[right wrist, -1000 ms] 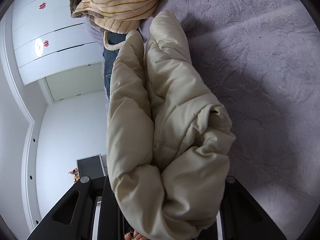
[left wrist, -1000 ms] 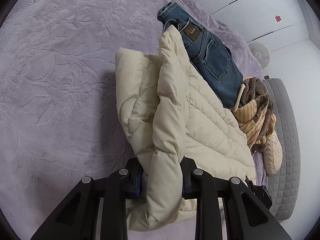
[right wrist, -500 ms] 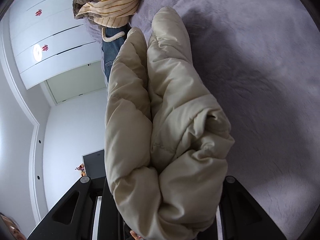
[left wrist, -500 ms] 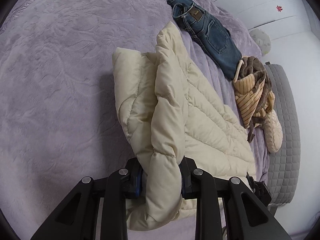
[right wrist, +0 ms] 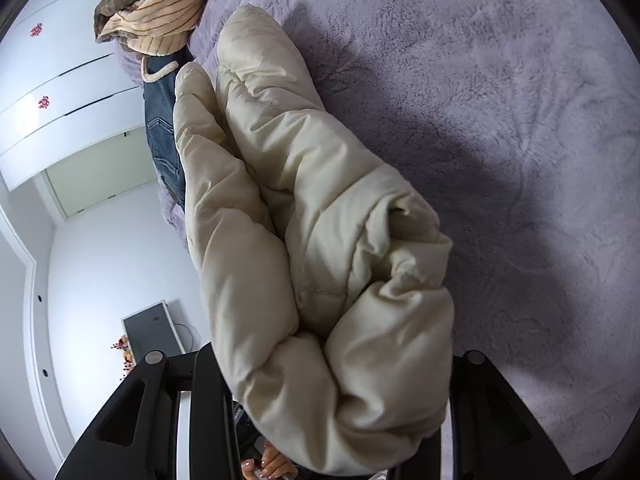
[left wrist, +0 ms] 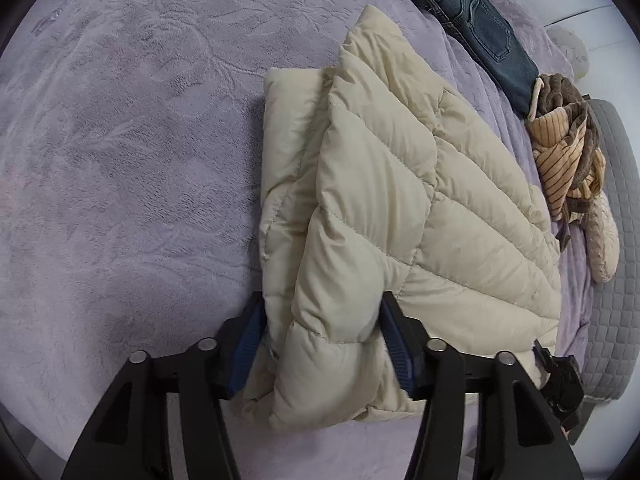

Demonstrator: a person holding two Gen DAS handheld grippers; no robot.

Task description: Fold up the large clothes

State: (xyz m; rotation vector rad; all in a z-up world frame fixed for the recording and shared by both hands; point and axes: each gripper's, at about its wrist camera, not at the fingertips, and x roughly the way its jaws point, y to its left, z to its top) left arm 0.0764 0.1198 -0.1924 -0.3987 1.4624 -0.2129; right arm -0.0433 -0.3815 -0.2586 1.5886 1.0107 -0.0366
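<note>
A cream quilted puffer jacket (left wrist: 400, 208) lies folded over itself on a lilac bedspread (left wrist: 120, 140). My left gripper (left wrist: 322, 344) is shut on a thick fold at the jacket's near edge, with its blue pads (left wrist: 246, 348) pressing both sides. My right gripper (right wrist: 332, 392) is shut on a bulky bunch of the same jacket (right wrist: 304, 248), which hides its fingertips and is held up above the bedspread (right wrist: 500, 120). The right gripper's black body shows at the lower right of the left wrist view (left wrist: 560, 380).
Folded blue jeans (left wrist: 476, 24) lie at the far side of the bed. A brown and striped garment heap (left wrist: 564, 148) sits to the right, next to a grey quilted bed edge (left wrist: 616, 280). White wardrobe doors (right wrist: 60, 92) and a dark screen (right wrist: 152, 332) stand beyond.
The jacket has been lowered and spread flatter on the bed. The left gripper's view has shifted so the jeans sit further away. Both grippers keep their hold.
</note>
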